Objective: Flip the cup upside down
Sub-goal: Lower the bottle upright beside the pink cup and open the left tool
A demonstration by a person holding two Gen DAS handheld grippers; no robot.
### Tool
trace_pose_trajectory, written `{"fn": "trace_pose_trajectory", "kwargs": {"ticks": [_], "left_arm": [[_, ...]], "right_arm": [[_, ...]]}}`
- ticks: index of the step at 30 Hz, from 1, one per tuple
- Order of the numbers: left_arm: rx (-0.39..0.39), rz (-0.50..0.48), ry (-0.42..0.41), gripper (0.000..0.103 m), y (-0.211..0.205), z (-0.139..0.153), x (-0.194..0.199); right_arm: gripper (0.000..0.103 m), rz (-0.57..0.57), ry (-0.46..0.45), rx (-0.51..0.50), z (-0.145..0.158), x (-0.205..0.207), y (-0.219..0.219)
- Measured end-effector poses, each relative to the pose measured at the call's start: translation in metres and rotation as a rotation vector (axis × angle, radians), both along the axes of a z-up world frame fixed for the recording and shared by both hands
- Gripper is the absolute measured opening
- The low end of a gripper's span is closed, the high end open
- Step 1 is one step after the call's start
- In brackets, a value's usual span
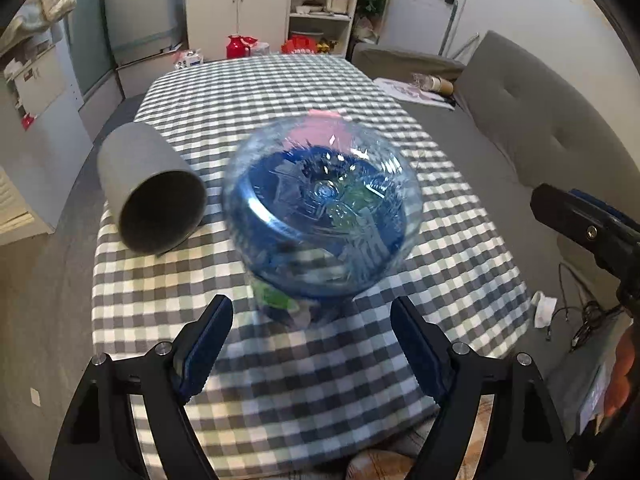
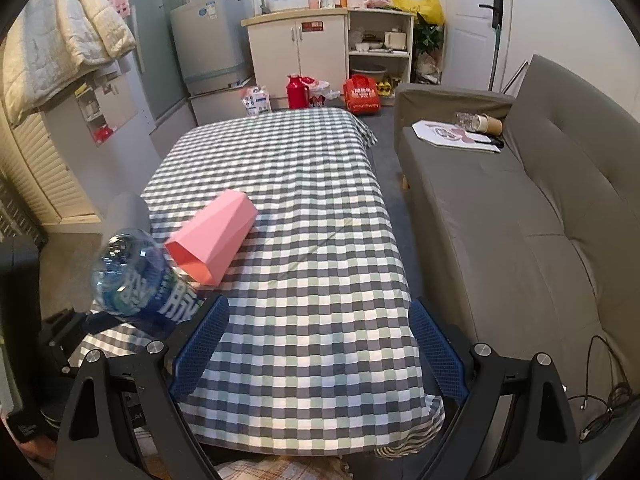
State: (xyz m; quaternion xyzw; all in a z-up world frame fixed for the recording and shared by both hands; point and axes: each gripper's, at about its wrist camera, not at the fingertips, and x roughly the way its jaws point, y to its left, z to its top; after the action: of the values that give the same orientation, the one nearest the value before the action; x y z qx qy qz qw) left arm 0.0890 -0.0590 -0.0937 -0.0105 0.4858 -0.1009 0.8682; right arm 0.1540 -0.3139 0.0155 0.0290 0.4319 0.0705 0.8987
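Observation:
A pink faceted cup [image 2: 214,236] lies on its side on the checkered table [image 2: 304,184], open end toward me; in the left wrist view only a pink sliver [image 1: 320,130] shows behind the bottle. A grey cup [image 1: 150,190] lies on its side at the table's left edge, mouth toward me. A clear blue-labelled water bottle [image 1: 322,216] is blurred just in front of my open left gripper [image 1: 312,344], its base toward the camera; it also shows at the left of the right wrist view [image 2: 138,280]. My right gripper [image 2: 320,344] is open and empty over the table's near edge.
A grey sofa [image 2: 520,216] runs along the right of the table, with papers and a paper cup on it. Cabinets, a fridge and red items stand beyond the far edge. Cables lie on the floor at the right [image 2: 600,404].

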Motion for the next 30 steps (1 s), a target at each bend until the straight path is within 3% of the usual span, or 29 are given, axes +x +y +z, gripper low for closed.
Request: {"fn": "trace_pose_trajectory", "kwargs": {"ticks": [13,23,30], "left_arm": [[-0.067,0.068,-0.145,0.084,0.027,0.059,-0.042],[-0.062,0.124,-0.298,0.084,0.053,0.091,-0.085],[-0.031,0.134,-0.363,0.084,0.064,0.095,-0.103]], "right_arm": [[0.091,-0.003,-0.105,0.0,0.049,-0.049,-0.003],[0.091,0.069,-0.15,0.009,0.049,-0.073,0.017],[0.091,0.091,-0.188,0.013,0.045,-0.084,0.033]]}}
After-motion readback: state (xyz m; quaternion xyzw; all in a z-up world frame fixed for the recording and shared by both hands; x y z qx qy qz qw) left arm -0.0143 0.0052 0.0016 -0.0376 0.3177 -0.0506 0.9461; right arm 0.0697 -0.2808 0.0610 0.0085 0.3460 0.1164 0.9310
